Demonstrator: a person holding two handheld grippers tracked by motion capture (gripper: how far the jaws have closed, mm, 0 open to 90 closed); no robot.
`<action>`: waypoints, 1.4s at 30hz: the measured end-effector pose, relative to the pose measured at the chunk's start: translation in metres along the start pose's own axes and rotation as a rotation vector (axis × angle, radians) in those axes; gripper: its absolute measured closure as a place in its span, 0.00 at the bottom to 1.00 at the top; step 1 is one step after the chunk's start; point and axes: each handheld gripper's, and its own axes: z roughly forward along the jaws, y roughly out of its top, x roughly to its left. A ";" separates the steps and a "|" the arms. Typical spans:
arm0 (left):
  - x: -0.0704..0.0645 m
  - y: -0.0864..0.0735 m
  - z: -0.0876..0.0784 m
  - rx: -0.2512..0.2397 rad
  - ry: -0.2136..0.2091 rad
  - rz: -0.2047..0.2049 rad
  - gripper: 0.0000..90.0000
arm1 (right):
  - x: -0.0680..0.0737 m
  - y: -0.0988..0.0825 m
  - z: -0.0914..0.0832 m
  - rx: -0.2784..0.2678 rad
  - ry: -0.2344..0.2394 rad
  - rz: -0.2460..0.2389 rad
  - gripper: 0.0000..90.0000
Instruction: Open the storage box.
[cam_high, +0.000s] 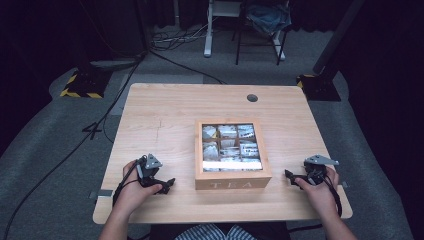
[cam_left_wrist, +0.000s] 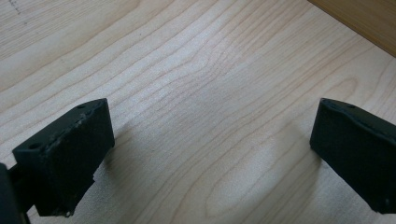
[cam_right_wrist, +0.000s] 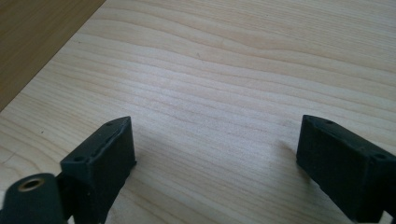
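Nearest me, my left gripper (cam_high: 167, 185) rests on the counter (cam_high: 165, 120) with its fingers (cam_left_wrist: 65, 158) spread wide and nothing between them, just bare wood. My right gripper (cam_high: 291, 177) sits at the opposite side, fingers (cam_right_wrist: 100, 163) likewise released and empty. Between the two, near the front edge, stands the wooden tea box (cam_high: 232, 184), lid closed, with packets visible through its glass top in their compartments. Both grippers point toward it, near but apart. Farther back, a round hole (cam_high: 252, 98) marks the counter.
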 end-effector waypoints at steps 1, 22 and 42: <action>0.000 0.000 0.000 0.000 0.000 0.000 0.00 | 0.000 0.000 0.000 0.000 0.000 0.000 0.13; 0.000 0.000 0.000 -0.002 0.001 0.000 0.00 | 0.025 0.016 -0.043 -0.040 0.197 -0.052 0.41; 0.000 0.000 0.000 -0.002 0.002 0.000 0.00 | 0.076 0.021 -0.059 -0.107 0.365 -0.116 0.55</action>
